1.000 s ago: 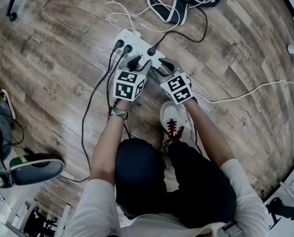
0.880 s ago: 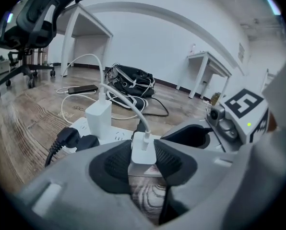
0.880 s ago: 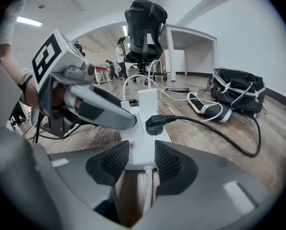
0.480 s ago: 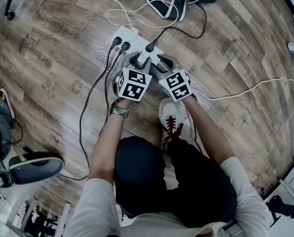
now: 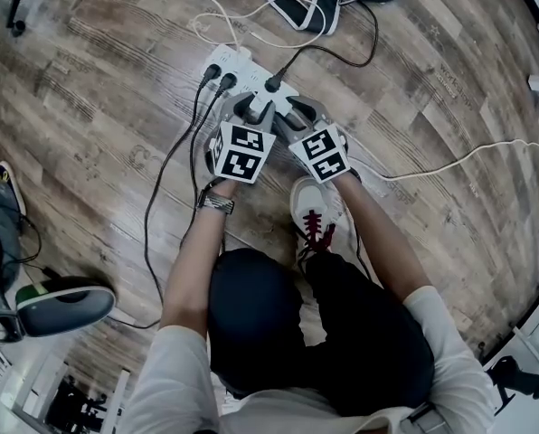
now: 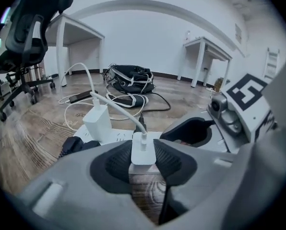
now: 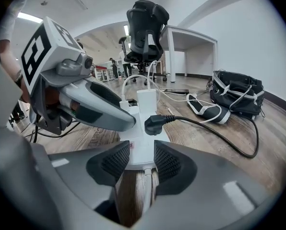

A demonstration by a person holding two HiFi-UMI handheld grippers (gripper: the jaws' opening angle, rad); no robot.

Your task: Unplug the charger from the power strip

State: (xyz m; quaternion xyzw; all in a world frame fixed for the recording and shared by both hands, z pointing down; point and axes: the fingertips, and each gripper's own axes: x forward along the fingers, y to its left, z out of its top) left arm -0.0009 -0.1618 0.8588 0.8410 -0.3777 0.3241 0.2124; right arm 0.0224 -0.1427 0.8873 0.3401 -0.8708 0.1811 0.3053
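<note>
Left gripper view tells most of it: the left gripper has its pads pinched on the two flat sides of the small white charger. The charger sits plugged into the white power strip on the wooden floor, with its white cable coming out of the top. Over on the right gripper view, the right gripper has just been closing its jaws. The cord end of the strip is between them and the pads look snug on its sides, so I read that as bracing it. My take on handling: the charger is a light, hard, glossy plastic cube, so kinda slippery, and the prongs will probably hang on by friction before letting go all at once. I'd keep the hold low on the body, never on the cable, and pull straight out along the prongs without rocking. The strip looks light too and would likely lift with it if not pinned. A black plug and a taller white adapter sit just beside, so not much room to wiggle.
</note>
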